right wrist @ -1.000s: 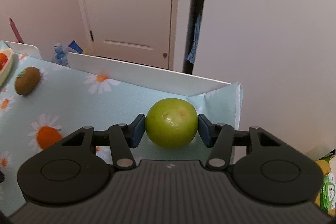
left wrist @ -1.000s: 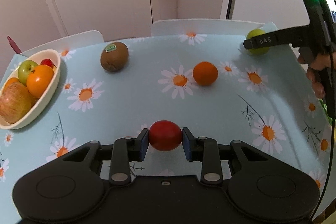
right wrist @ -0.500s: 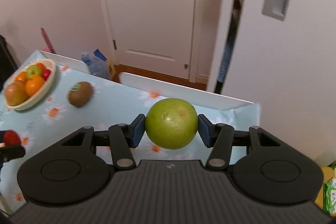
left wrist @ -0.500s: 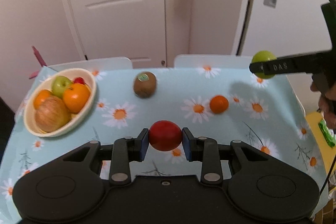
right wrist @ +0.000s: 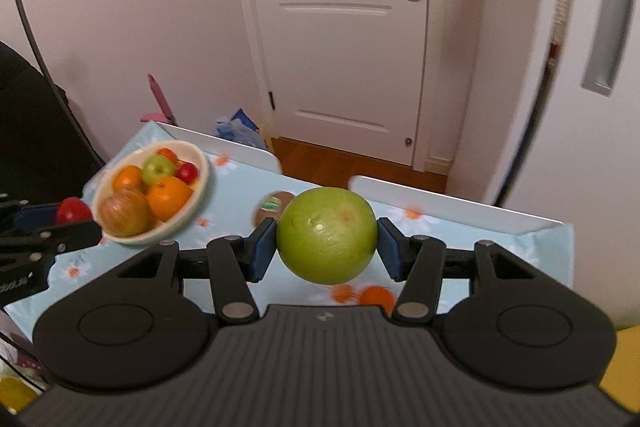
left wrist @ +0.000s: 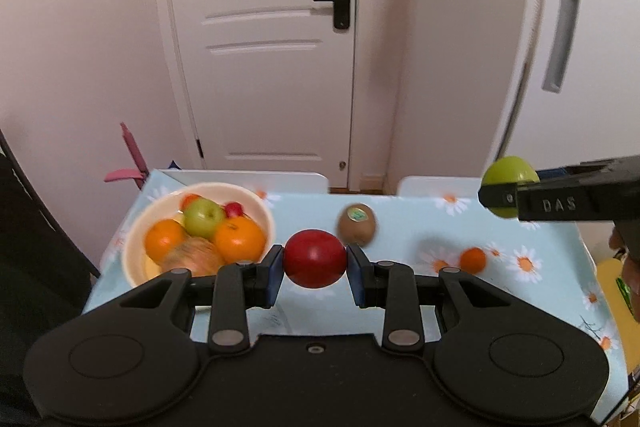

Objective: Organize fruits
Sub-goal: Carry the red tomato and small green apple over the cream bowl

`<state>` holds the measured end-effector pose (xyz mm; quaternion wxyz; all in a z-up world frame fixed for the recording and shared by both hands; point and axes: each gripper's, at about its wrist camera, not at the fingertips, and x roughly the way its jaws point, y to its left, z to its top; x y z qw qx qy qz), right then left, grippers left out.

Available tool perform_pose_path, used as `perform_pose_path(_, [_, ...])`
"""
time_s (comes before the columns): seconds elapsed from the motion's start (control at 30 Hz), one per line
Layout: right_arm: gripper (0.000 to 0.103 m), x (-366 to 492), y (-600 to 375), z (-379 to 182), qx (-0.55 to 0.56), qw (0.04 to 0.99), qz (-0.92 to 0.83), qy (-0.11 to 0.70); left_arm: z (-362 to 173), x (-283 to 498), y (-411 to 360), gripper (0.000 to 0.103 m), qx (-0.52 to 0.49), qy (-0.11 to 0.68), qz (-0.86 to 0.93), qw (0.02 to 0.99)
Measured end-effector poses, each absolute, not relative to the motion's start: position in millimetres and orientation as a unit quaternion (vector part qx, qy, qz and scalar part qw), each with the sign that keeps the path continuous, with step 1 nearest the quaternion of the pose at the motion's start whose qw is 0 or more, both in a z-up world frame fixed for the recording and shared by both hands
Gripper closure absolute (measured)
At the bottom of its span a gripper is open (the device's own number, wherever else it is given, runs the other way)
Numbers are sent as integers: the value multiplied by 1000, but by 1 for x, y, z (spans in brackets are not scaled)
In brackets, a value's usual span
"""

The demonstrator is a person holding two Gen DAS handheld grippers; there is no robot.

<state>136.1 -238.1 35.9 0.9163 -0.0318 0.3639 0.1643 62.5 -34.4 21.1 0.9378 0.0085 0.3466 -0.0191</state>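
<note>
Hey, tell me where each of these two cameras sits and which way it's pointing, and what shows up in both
Left wrist: on the left gripper, looking forward and down over the table at the bowl; its jaws clamp a red fruit. The right gripper shows at right.
Right wrist: on the right gripper, facing the door; its jaws clamp a green fruit. The left gripper shows at left.
Shared: bowl, kiwi, small orange, door, both held fruits.

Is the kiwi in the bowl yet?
No. The kiwi lies on the tablecloth to the right of the bowl, apart from it.
</note>
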Motion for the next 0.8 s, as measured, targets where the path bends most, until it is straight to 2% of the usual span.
perform_pose_path(0.37, [34,154,-143,39,-12,916,153,370,32,99,57,66,16,342,-32,939])
perform_pose_path(0.8, [34,194,-54,12,7,913,120,389,6,165,133,66,32,361,-58,930])
